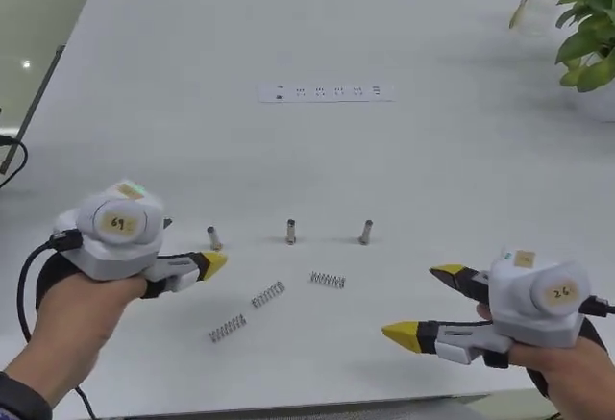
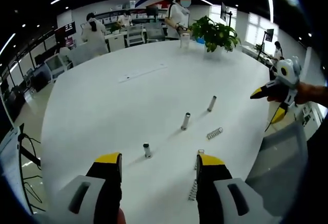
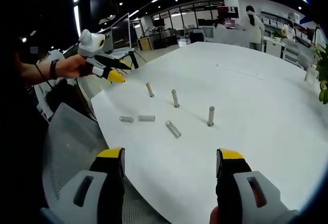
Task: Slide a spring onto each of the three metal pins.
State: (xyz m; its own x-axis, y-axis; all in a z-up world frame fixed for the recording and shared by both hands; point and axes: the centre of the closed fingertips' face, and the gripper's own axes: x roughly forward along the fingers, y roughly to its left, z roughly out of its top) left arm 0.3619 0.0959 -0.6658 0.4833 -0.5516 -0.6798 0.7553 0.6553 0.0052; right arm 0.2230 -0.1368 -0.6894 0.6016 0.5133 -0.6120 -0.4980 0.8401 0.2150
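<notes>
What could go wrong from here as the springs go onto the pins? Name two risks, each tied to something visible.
The springs lie loose on the smooth table, and the nearest spring sits toward its front edge, so closing jaws might flick it off. The left pin stands upright close to the open left gripper; a nudge could topple it, if it is not fixed.

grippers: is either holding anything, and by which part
Nothing is held: left gripper and right gripper are open and empty; the springs lie loose on the table.
</notes>
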